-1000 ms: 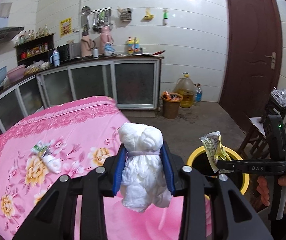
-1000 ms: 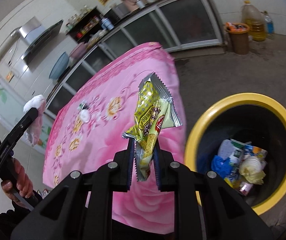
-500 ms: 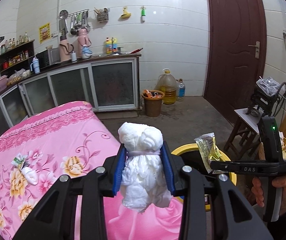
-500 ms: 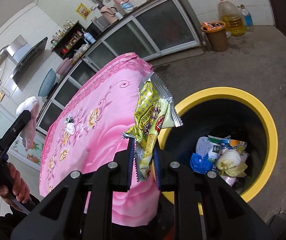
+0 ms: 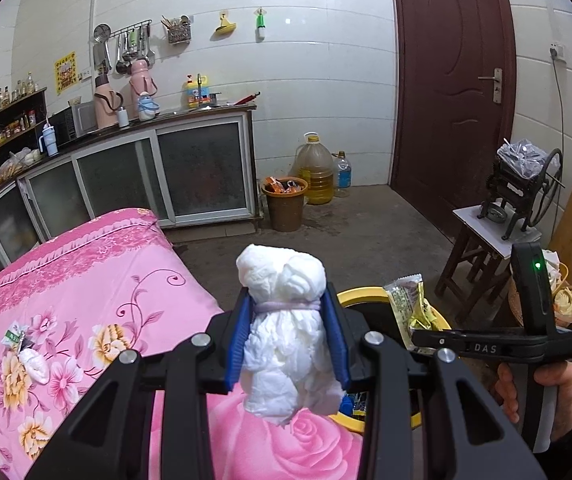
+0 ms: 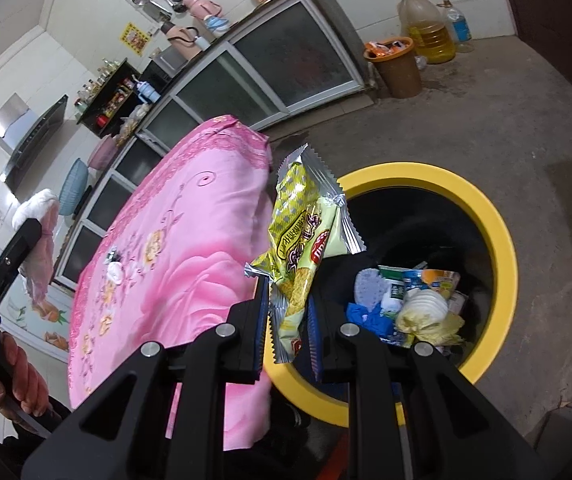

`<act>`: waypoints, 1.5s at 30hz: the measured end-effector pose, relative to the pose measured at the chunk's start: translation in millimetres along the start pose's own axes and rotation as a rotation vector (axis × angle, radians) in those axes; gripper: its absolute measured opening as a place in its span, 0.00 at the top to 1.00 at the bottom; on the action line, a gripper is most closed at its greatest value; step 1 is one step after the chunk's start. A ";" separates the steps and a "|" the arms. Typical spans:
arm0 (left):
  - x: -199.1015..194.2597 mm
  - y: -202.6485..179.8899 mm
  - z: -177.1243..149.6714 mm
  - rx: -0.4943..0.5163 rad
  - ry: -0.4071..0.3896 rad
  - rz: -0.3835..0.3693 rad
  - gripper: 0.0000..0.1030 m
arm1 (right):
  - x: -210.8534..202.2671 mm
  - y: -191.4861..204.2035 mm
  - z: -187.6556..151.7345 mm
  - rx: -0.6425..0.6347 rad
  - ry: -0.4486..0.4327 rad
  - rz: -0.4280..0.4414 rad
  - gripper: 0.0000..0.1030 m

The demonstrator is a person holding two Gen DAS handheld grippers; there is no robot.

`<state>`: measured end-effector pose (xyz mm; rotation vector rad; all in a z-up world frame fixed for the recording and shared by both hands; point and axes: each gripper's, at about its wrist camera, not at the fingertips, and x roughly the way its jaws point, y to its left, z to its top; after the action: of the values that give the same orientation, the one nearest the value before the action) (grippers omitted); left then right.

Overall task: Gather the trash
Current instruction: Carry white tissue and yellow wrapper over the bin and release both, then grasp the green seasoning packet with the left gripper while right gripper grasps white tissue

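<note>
Left claw (image 5: 288, 344) holds a white crumpled tissue bundle (image 5: 282, 332) between its two blue pads, which press on both sides of it. A thin band is tied around the bundle's neck, and its rounded top stands above the pads while the wider lower part hangs below them. In the left wrist view the bundle is above the near right corner of the pink flowered bench (image 5: 86, 304), and the yellow rim of the trash bin (image 5: 360, 294) shows just behind and to the right of it.

Right claw (image 6: 286, 320) is nearly closed on a yellow-green snack wrapper (image 6: 302, 240). Its pads grip the lower end of the wrapper, and the rest stands up and leans a little to the right, with the silver toothed edges free. In the right wrist view the wrapper is over the left rim of the trash bin (image 6: 498, 248), between the edge of the bench (image 6: 190, 240) and the dark opening. Inside the bin lie other pieces of trash: a blue glove, white and yellowish paper, and some small packages.

On the bench, well apart from both claws, two small things remain among the printed flowers: a small white tissue (image 5: 34, 364) and, touching it on the far side, a little green and white wrapper (image 5: 14, 334).

A hand (image 5: 542, 392) grips the handle of the right claw at the right edge of the left wrist view.
</note>
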<state>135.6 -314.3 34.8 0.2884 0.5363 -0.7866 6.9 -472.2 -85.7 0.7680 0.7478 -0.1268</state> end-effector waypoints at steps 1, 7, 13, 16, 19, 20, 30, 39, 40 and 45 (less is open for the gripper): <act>2.3 -1.9 0.1 0.001 0.001 0.000 0.68 | 0.4 -2.3 -0.2 0.004 0.000 -0.003 0.83; 30.6 -8.4 -1.7 0.005 0.033 -0.009 0.68 | 4.0 -14.7 -3.1 0.030 0.007 -0.033 0.83; 61.7 -19.4 -8.2 0.021 0.086 -0.013 0.68 | 7.2 -21.6 -5.7 0.036 0.000 -0.095 0.83; 77.9 -24.3 -12.0 0.025 0.117 -0.028 0.68 | 9.5 -26.0 -6.8 0.048 0.010 -0.108 0.83; 93.3 -30.2 -17.9 0.038 0.137 -0.029 0.68 | 12.9 -31.5 -8.2 0.062 0.023 -0.116 0.83; 96.5 -31.4 -18.8 0.039 0.141 -0.029 0.68 | 14.8 -33.3 -9.0 0.068 0.029 -0.120 0.83; 141.2 -39.9 -34.9 0.029 0.230 -0.072 0.68 | 25.0 -41.7 -15.6 0.086 0.068 -0.139 0.82; 154.0 -32.7 -38.5 0.010 0.248 -0.053 0.36 | 27.5 -55.6 -12.0 0.133 0.077 -0.184 0.54; 153.4 -29.9 -38.5 0.007 0.244 -0.044 0.25 | 27.0 -55.4 -12.1 0.135 0.074 -0.196 0.54; 146.7 -11.5 -39.3 -0.028 0.244 -0.027 0.14 | 18.7 -62.4 -11.2 0.154 0.060 -0.220 0.54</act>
<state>199.0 -391.7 -80.0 0.3541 0.7819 -0.7743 -8.4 -507.1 -139.7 0.8369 0.8856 -0.3644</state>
